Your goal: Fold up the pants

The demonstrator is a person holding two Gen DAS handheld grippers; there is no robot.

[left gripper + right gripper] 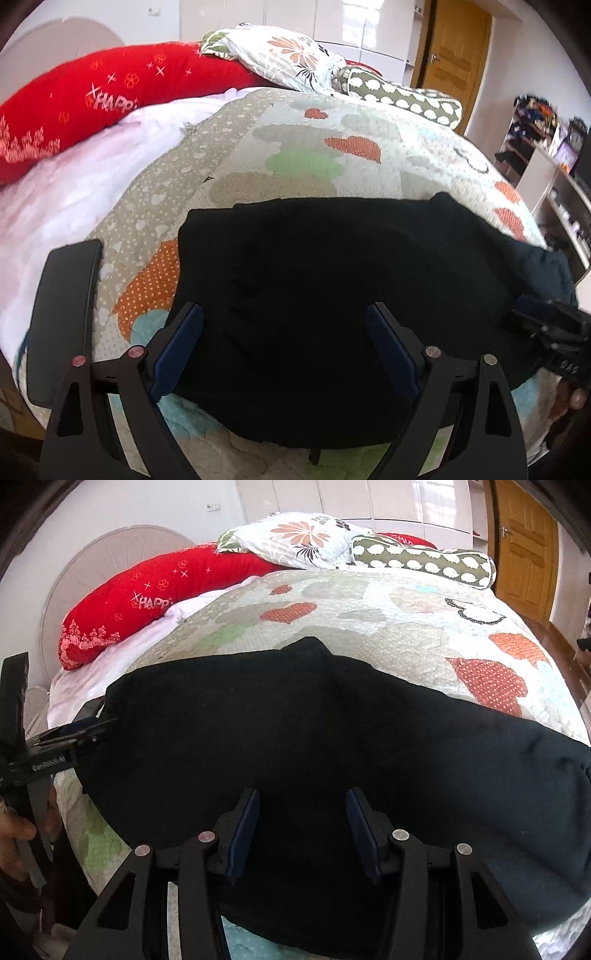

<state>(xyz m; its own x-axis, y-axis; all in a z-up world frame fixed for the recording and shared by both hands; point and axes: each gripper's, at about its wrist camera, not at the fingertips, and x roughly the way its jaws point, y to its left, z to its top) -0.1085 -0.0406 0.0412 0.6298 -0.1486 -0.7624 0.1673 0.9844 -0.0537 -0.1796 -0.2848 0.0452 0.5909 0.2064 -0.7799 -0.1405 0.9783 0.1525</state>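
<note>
Black pants point(314, 277) lie flat across the near part of the bed, folded lengthwise; they also fill the right wrist view point(295, 731). My left gripper point(284, 317) is open over the left end of the pants, fingers apart and holding nothing. My right gripper point(301, 805) is open over the middle of the pants, also empty. The left gripper shows from the side in the right wrist view point(85, 731), at the pants' left edge. The right gripper shows at the right edge of the left wrist view point(546, 321).
The pants rest on a patchwork quilt point(388, 609). A red pillow point(155, 598), a floral pillow point(303, 539) and a green spotted bolster point(424, 561) lie at the head. A wooden door point(524, 546) stands far right. Shelves point(554, 155) stand beside the bed.
</note>
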